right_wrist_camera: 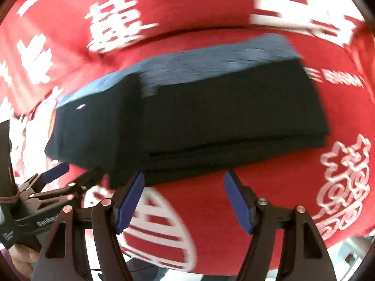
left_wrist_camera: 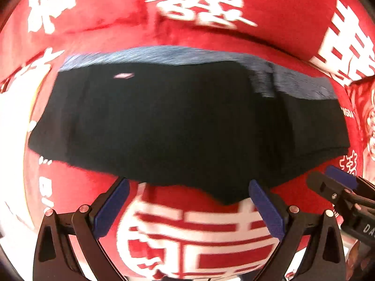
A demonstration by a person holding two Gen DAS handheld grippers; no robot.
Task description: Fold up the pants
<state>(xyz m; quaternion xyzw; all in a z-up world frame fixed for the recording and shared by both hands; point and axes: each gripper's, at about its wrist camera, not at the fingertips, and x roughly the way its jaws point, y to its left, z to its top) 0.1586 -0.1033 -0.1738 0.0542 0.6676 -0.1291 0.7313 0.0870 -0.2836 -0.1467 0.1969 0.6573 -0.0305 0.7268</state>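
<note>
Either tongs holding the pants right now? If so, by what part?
Nothing held. Left tongs and right tongs are both open, just short of the folded pants' near edge.

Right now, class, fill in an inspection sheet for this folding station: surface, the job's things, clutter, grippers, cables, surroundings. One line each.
Surface: red cloth with white characters, creased in places.
Job's things: dark pants, folded into a flat layered bundle on the cloth; a blue-grey band shows along the far edge.
Clutter: nothing seen.
Grippers: left gripper jaws open, empty, at the bundle's near edge; right gripper jaws open, empty, at the near edge too. Neither grips the pants.
Cables: nothing seen.
Surroundings: part of a hand at the lower left of the right wrist view; the rest is too blurred to tell.
</note>
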